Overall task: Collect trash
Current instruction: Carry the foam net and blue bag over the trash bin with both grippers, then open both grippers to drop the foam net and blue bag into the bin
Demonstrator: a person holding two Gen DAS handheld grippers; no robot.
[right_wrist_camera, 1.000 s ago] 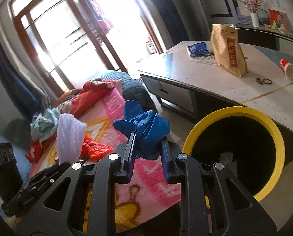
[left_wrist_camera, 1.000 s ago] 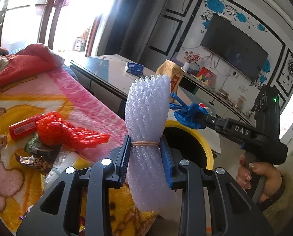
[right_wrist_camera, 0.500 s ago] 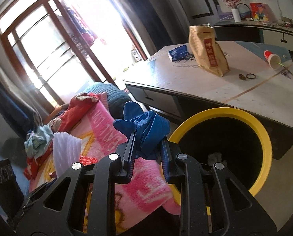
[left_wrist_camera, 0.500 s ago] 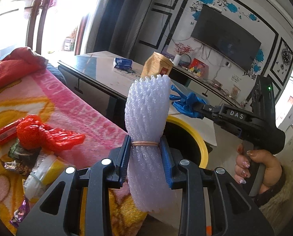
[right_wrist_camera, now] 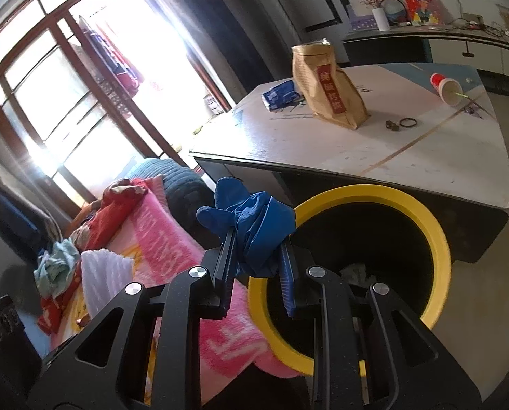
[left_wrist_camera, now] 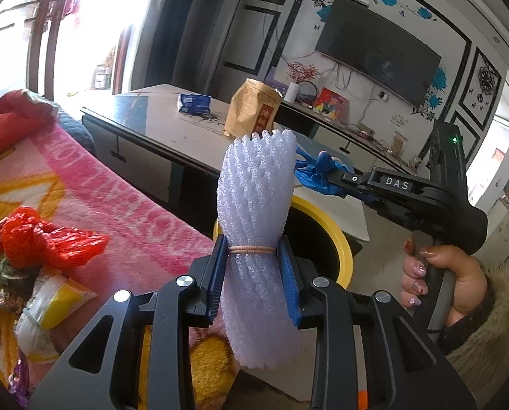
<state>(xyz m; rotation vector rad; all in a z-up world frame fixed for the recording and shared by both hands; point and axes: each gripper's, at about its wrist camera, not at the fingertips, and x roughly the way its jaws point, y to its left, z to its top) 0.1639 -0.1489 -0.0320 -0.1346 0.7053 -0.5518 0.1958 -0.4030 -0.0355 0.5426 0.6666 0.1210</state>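
Swung further toward the yellow-rimmed bin (left_wrist_camera: 339, 239) than a second ago, with the red plastic bag (left_wrist_camera: 49, 239) slid toward the left edge and the right gripper (left_wrist_camera: 326, 179) drawn nearer in the left wrist view. Left gripper (left_wrist_camera: 254, 273) clenched on a white foam net sleeve (left_wrist_camera: 254, 205), pads pinching it just at its rubber band, top flaring above and tail hanging below. More wrappers beside the red bag on the pink blanket (left_wrist_camera: 117, 205), not yet gathered. Seen from the right wrist: bin (right_wrist_camera: 439, 239) now larger and closer, mouth right of the tips, some scraps at the bottom. Right gripper (right_wrist_camera: 257, 263) clamped on a crumpled blue glove (right_wrist_camera: 254, 229), held roughly above the near left rim rather than the middle of the opening. Foam sleeve (right_wrist_camera: 107, 273) low on the left, over the blanket (right_wrist_camera: 172, 239). Risks, as a judgement: letting go too early would drop the glove on the rim or blanket; light springy foam could bounce off the yellow edge or cling to a pad; both grippers crowding one opening could knock together.
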